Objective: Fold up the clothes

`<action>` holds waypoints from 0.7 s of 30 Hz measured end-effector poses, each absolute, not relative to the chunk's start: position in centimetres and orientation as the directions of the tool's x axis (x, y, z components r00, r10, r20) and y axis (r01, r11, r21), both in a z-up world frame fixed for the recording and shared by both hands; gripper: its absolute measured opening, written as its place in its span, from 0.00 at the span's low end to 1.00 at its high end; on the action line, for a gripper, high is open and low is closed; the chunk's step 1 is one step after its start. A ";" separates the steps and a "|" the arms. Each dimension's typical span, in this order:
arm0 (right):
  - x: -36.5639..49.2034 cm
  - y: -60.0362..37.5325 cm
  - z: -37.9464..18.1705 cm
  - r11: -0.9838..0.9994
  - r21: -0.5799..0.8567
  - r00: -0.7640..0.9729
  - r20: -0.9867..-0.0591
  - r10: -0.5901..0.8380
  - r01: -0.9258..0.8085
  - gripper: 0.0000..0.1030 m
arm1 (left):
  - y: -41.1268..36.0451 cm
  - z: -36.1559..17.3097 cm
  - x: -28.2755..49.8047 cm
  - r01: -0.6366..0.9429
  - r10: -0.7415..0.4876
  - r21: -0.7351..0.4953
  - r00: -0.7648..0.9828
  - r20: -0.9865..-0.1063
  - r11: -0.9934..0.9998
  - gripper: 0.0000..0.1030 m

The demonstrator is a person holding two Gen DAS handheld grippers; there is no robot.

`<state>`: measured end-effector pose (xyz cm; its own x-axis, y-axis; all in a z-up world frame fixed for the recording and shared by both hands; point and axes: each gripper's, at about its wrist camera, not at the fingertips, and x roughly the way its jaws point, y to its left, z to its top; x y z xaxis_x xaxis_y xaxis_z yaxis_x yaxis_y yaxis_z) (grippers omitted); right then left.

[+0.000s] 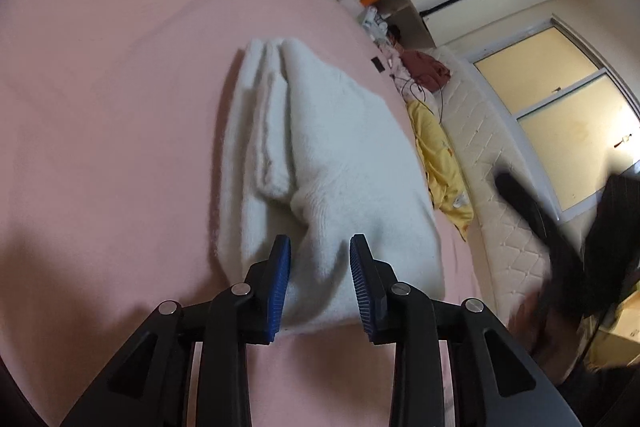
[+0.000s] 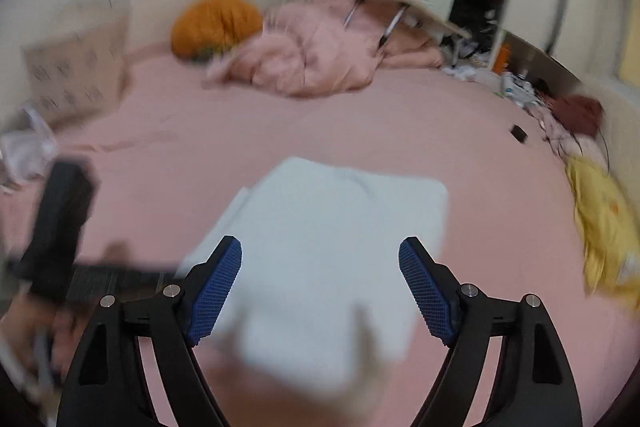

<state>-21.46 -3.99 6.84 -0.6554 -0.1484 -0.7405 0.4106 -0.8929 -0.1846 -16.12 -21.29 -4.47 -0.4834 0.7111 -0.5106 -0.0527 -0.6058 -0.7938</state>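
A white fuzzy garment [image 1: 320,155] lies folded into a thick bundle on the pink bed sheet [image 1: 104,99]. My left gripper [image 1: 320,247] is open, its blue pads on either side of the bundle's near end, just above it. In the right wrist view, which is blurred, the same white garment [image 2: 328,239] lies flat below my right gripper [image 2: 320,251], which is wide open and empty above it. The left gripper's black body [image 2: 60,223] shows at the left of that view.
A crumpled pink duvet [image 2: 316,55] and an orange cushion [image 2: 216,23] lie at the bed's far end. A yellow garment [image 1: 440,163] and a dark red one [image 1: 424,63] lie along the right edge beside a white quilted mattress [image 1: 488,163]. Wardrobe and clutter stand behind.
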 end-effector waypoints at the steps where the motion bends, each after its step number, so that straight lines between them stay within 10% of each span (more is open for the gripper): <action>1: -23.8 -5.5 6.1 -0.887 -0.200 -0.618 -0.778 -0.114 0.415 0.79 | -21.3 -4.8 -16.3 -0.040 0.721 -0.803 -0.470 -0.509 -0.594 0.28; 10: -34.7 -13.5 -0.9 -0.856 -0.271 -0.334 -0.934 0.125 0.439 0.77 | -21.1 -5.0 -16.5 -0.051 0.735 -0.803 -0.441 -0.515 -0.593 0.17; 12: -35.0 -14.0 -2.5 -0.843 -0.273 -0.282 -0.947 0.152 0.463 0.27 | -21.2 -5.1 -16.6 -0.046 0.735 -0.805 -0.441 -0.515 -0.591 0.17; 21: -33.7 -12.0 1.5 -0.903 -0.157 -0.365 -0.931 0.000 0.401 0.16 | -21.7 -5.0 -16.2 -0.018 0.735 -0.810 -0.432 -0.523 -0.586 0.14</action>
